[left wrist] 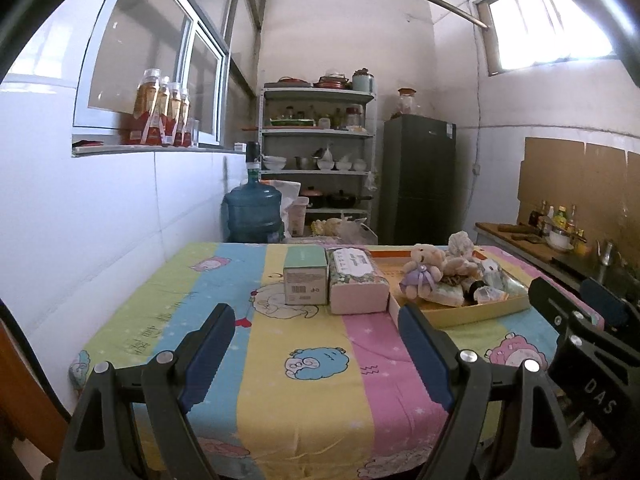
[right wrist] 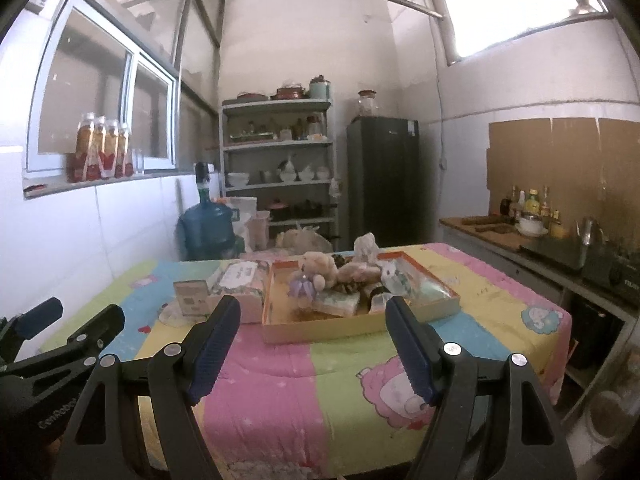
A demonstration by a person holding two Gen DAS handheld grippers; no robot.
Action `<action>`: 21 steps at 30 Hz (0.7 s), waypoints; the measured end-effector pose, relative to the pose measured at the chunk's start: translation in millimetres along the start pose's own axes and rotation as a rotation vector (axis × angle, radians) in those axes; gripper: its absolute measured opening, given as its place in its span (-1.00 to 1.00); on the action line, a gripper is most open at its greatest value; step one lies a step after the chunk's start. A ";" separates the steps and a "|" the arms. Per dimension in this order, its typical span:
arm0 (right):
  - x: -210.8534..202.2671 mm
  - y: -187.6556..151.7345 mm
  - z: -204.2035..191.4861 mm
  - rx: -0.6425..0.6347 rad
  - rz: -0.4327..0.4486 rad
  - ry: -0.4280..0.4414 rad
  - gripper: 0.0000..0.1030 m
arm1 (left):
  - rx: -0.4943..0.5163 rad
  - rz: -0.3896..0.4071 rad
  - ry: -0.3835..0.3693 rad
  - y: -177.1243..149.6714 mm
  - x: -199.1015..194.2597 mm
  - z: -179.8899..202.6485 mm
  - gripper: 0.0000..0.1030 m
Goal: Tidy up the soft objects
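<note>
A shallow cardboard tray (right wrist: 320, 330) (left wrist: 480, 314) sits on the table with a striped cartoon cloth (left wrist: 312, 360). In it lie a small teddy bear in a purple dress (left wrist: 422, 276) (right wrist: 312, 276), a pale plush toy (left wrist: 460, 246) (right wrist: 366, 246), soft packets and a dark bottle. Left of the tray stand a tissue pack (left wrist: 356, 284) (right wrist: 244, 284) and a green box (left wrist: 306, 280) (right wrist: 192, 298). My left gripper (left wrist: 316, 320) is open over the near cloth, short of the box and tissues. My right gripper (right wrist: 314, 312) is open too, nothing between its fingers, in front of the tray.
Behind the table stand a blue water jug (left wrist: 254, 210), a metal shelf with dishes (left wrist: 316, 152) and a dark fridge (left wrist: 420, 180). A counter with bottles and a sink (right wrist: 560, 240) runs along the right. Jars line the window sill (left wrist: 160, 116).
</note>
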State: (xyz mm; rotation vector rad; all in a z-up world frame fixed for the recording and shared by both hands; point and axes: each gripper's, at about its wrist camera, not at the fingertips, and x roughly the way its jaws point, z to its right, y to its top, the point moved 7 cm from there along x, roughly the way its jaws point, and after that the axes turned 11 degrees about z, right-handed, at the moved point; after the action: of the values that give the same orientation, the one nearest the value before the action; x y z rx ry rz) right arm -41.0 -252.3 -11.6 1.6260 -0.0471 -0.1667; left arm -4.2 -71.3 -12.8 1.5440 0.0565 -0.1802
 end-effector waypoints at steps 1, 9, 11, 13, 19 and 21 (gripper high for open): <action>0.5 0.2 -0.7 -0.001 -0.001 0.001 0.48 | 0.000 0.000 0.001 0.0 0.2 -0.1 0.63; 2.8 -0.8 -1.8 0.003 -0.007 0.004 0.48 | 0.001 -0.012 -0.007 -1.7 2.5 -0.8 0.63; 2.8 -0.6 -1.8 0.003 -0.007 0.004 0.48 | 0.002 -0.013 -0.006 -1.7 2.7 -1.3 0.63; 3.1 -1.4 -2.4 0.001 -0.009 0.005 0.48 | 0.002 -0.012 -0.009 -1.6 2.6 -1.2 0.63; 3.3 -1.7 -3.7 0.001 -0.008 0.006 0.48 | 0.002 -0.012 -0.006 -1.5 2.4 -0.9 0.63; 3.1 -1.9 -3.7 0.001 -0.009 0.006 0.48 | 0.002 -0.010 -0.006 -1.2 2.6 -1.6 0.63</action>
State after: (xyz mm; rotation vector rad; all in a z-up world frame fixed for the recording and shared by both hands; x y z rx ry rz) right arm -37.6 -248.9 -13.5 1.6281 -0.0349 -0.1689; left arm -1.8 -70.0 -14.5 1.5449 0.0592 -0.1933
